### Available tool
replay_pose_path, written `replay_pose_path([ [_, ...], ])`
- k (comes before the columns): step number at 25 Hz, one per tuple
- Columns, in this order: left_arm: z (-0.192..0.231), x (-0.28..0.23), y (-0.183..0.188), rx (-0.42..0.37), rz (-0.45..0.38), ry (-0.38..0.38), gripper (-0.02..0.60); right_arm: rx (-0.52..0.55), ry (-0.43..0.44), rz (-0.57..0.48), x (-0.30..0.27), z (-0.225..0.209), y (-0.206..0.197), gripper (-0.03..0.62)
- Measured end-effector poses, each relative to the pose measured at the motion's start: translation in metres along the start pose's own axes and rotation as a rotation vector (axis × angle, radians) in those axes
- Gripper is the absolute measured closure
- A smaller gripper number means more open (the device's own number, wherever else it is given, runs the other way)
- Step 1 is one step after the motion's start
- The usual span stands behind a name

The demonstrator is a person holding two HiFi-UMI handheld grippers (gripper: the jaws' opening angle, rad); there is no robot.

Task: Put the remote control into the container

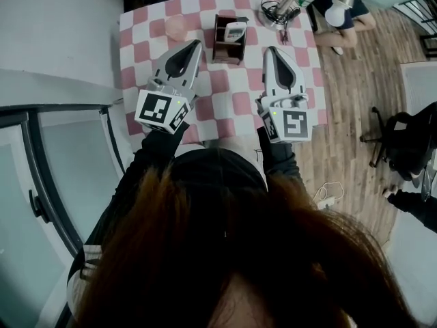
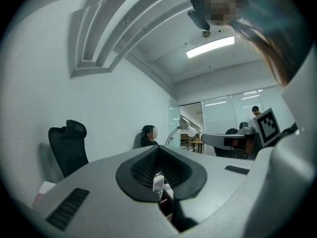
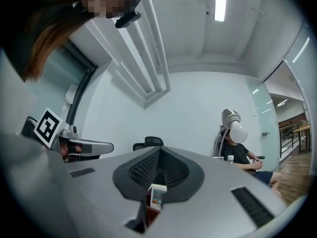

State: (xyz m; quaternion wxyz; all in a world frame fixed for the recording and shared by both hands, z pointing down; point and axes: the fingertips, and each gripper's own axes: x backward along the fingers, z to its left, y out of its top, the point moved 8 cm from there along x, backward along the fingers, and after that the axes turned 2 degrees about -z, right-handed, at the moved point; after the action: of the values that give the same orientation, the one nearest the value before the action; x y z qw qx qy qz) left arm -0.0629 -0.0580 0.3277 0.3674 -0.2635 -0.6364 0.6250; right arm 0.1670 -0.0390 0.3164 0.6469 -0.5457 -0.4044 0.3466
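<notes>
The person's hair (image 1: 225, 251) fills the bottom of the head view, hiding the shoulders and most of both dark sleeves (image 1: 147, 162). The marker cubes (image 1: 162, 109) cover the hands. Both arms reach forward side by side over the checked table (image 1: 232, 94). The left gripper (image 1: 193, 46) and right gripper (image 1: 272, 49) each have their jaws pressed together on nothing. Just past their tips, between the two, the remote control (image 1: 235, 31) stands in the container (image 1: 220, 44), its lower part hidden.
</notes>
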Motion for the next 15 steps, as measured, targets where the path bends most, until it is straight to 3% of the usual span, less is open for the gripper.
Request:
replay_pose_path([
  [15, -0.015, -0.015, -0.011, 0.001, 0.027, -0.057, 0.572, -0.011, -0.085, 0.018, 0.021, -0.024, -0.007, 0.576],
])
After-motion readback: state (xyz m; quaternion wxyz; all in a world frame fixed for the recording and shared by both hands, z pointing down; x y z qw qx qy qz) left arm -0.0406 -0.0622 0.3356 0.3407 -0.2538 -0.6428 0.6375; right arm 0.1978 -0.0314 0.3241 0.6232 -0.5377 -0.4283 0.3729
